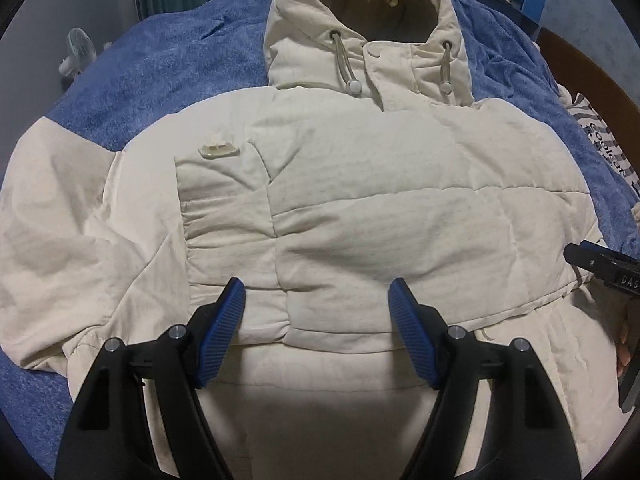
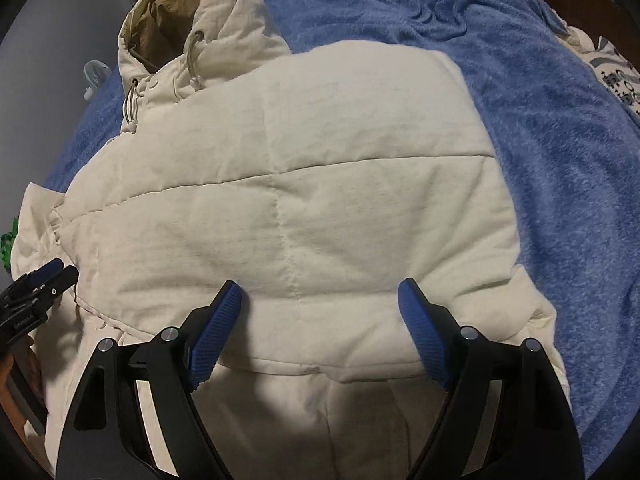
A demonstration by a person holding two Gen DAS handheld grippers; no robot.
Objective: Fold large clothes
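**Both grippers hanging over the near fold edge of the jacket**

The cream hooded jacket (image 1: 320,184) is lying front-up on the blue blanket (image 1: 160,92) of the bed, hood (image 1: 360,32) at the far end, its long axis running from hood to hem, straight away from both pairs of fingers. The lower part looks already doubled up over the chest, leaving a padded edge just ahead of the pads.

The left gripper (image 1: 318,316) is standing wide with nothing between its fingers, over that edge near the jacket's middle. The right gripper (image 2: 320,316) is likewise spread and holding nothing, over the same edge nearer the jacket's side. Neither looks clearly nearer.

The left view is showing the chest patch (image 1: 218,151) and an outspread sleeve (image 1: 60,208). The right view is missing both, but is showing the jacket's other side tucked in, bare blanket beyond it.
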